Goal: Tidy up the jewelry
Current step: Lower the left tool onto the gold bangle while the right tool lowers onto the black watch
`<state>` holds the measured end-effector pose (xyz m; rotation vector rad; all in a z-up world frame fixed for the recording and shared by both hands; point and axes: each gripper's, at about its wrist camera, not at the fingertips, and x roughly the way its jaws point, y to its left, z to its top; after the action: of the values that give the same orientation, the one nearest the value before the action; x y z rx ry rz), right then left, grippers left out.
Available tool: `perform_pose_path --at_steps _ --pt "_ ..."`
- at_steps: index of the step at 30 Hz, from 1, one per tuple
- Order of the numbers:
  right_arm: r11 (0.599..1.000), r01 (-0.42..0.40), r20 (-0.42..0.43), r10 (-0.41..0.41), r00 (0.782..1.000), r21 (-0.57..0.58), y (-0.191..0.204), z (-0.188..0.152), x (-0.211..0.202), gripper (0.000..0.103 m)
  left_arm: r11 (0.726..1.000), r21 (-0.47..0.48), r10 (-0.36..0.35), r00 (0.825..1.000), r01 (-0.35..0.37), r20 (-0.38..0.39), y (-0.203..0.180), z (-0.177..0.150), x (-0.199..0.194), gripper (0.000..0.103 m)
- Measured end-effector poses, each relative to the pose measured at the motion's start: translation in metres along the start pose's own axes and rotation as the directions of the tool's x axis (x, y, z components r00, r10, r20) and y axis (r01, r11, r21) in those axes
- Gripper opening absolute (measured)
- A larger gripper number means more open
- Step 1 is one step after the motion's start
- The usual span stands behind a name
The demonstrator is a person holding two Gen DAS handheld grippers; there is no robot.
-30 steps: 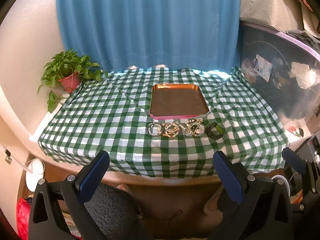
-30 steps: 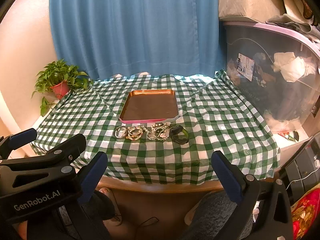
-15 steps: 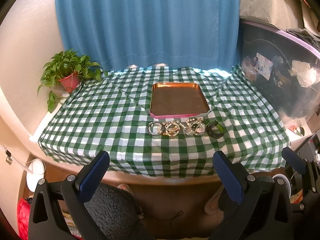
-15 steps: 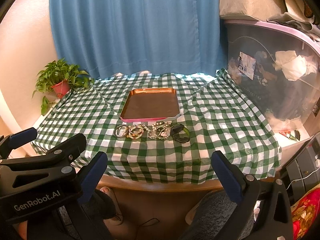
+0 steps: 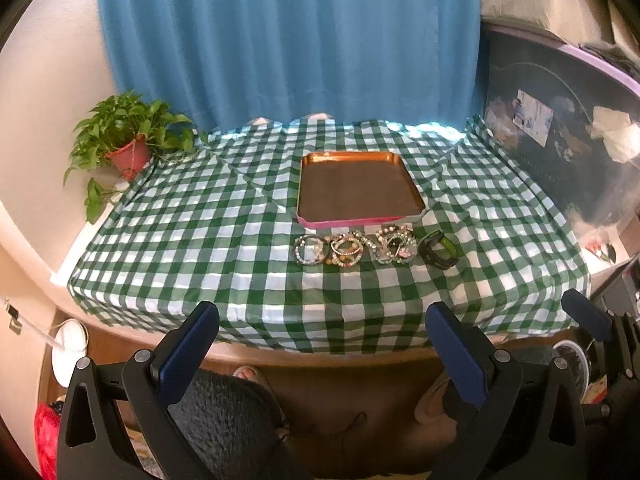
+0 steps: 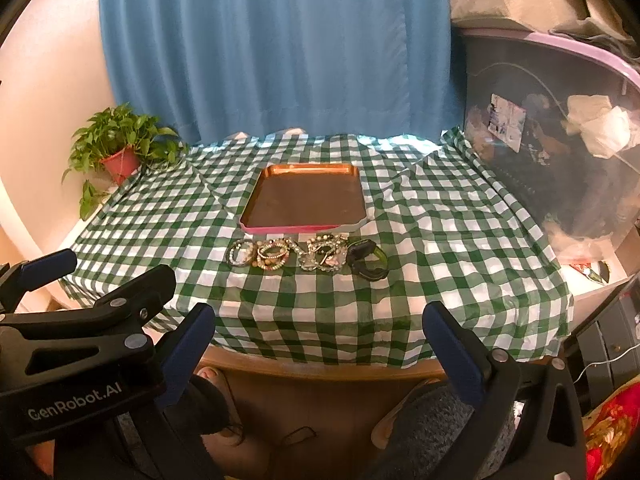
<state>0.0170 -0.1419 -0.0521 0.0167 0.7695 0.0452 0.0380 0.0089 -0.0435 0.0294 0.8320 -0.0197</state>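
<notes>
A copper tray with a pink rim (image 5: pixel 408 184) (image 6: pixel 250 207) lies bare in the middle of the green checked tablecloth. Just in front of it runs a row of beaded bracelets (image 5: pixel 350 249) (image 6: pixel 276 255), ending on the right in a dark bangle with a green patch (image 5: pixel 438 249) (image 6: pixel 367 265). My left gripper (image 5: pixel 320 322) hangs open below the table's near edge, well short of the jewelry. My right gripper (image 6: pixel 318 320) is open too, at the same distance, with nothing between its fingers. The left gripper's body (image 6: pixel 76 352) shows at the lower left of the right wrist view.
A potted plant in a red pot (image 5: pixel 130 154) (image 6: pixel 120 162) stands at the table's far left corner. A blue curtain (image 5: pixel 288 40) hangs behind. A large clear storage bin with a purple lid (image 6: pixel 560 152) rises along the right side. A person's legs and feet (image 5: pixel 248 376) are under the table.
Both grippers have drifted slightly forward and up, so the tray and bracelets sit a little higher in view. Nothing on the table has moved.
</notes>
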Motion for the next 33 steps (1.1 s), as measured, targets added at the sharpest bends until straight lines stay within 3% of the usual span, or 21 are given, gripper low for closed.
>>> perform_pose_path --at_steps 8,11,16,21,24,29,33 --pt "0.997 -0.079 0.001 0.079 0.997 0.004 -0.005 -0.007 0.045 0.102 0.999 -0.026 -0.029 0.999 0.03 0.019 0.004 0.001 0.06 0.102" --pt "0.996 -0.087 0.02 0.087 0.996 -0.017 -0.008 -0.009 0.066 0.102 0.996 -0.029 -0.087 0.996 0.087 0.002 0.011 0.003 0.092 0.102" --pt "0.996 -0.085 0.012 0.085 0.996 -0.025 -0.03 -0.008 0.117 0.102 0.999 0.022 -0.045 0.999 0.045 -0.001 0.019 0.007 0.146 0.102" --pt "0.997 -0.081 0.018 0.081 0.997 0.009 -0.061 0.002 0.156 0.102 0.98 0.002 -0.2 0.978 0.201 -0.061 0.031 0.016 0.203 0.102" --pt "0.998 -0.063 0.04 0.063 0.997 -0.01 -0.074 0.01 0.176 0.102 0.987 -0.026 -0.159 0.986 0.158 -0.05 0.039 0.024 0.232 0.102" --pt "0.994 -0.047 0.078 0.055 0.995 -0.099 -0.084 0.018 0.205 0.102 0.981 -0.01 -0.195 0.98 0.195 -0.039 0.054 0.032 0.274 0.099" --pt "0.989 -0.093 0.009 0.095 0.995 -0.114 -0.085 0.014 0.234 0.101 0.963 0.018 -0.265 0.961 0.267 -0.073 0.057 0.03 0.297 0.091"
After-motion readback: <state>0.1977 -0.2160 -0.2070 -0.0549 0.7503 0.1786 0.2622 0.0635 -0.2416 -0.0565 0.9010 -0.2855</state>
